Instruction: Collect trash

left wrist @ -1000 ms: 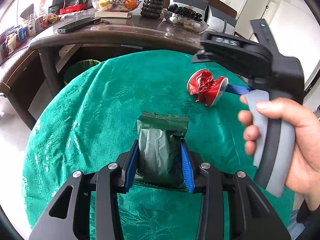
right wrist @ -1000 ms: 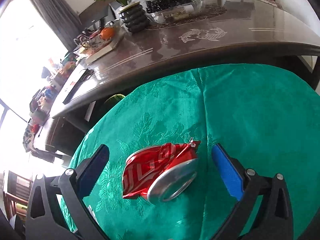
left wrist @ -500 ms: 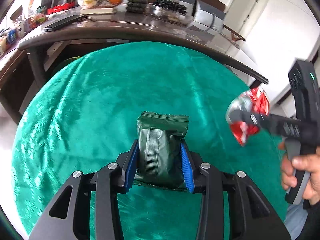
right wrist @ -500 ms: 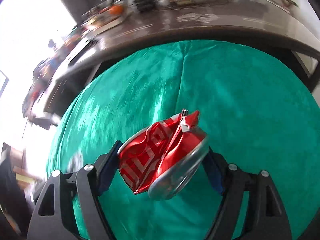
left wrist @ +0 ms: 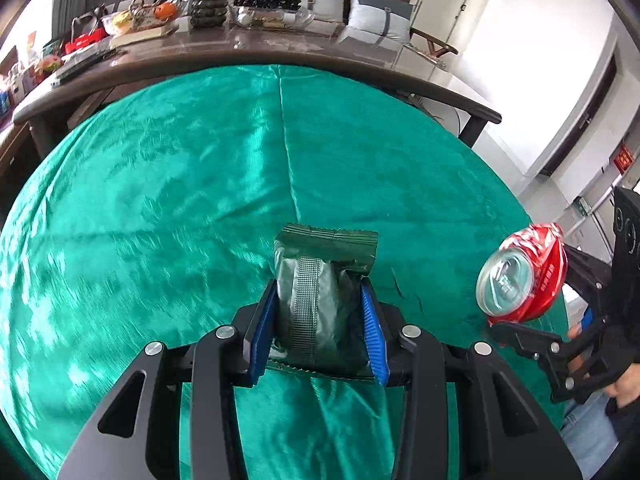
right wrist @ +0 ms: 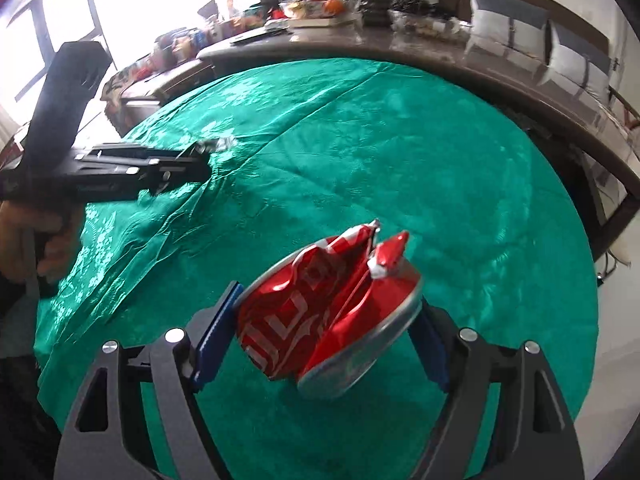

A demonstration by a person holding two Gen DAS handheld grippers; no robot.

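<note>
My left gripper (left wrist: 320,320) is shut on a dark green snack wrapper (left wrist: 320,292) and holds it above the round table with the green cloth (left wrist: 180,184). My right gripper (right wrist: 320,328) is shut on a crushed red soda can (right wrist: 328,316), lifted off the cloth. The can also shows in the left wrist view (left wrist: 524,276), at the table's right edge, held by the right gripper (left wrist: 532,312). The left gripper shows in the right wrist view (right wrist: 208,150) at the left, over the cloth (right wrist: 400,160); the wrapper there is a blurred glint.
A long dark brown table (left wrist: 240,48) curves behind the round one, carrying a fruit bowl (left wrist: 140,20), a plant pot (left wrist: 208,4) and a glass dish (left wrist: 272,12). Grey chairs (left wrist: 376,16) stand behind it. White walls lie to the right.
My right gripper closed on the red can, lifted it off the cloth and carried it to the right edge. My left gripper kept its hold on the wrapper and pulled back with it.
</note>
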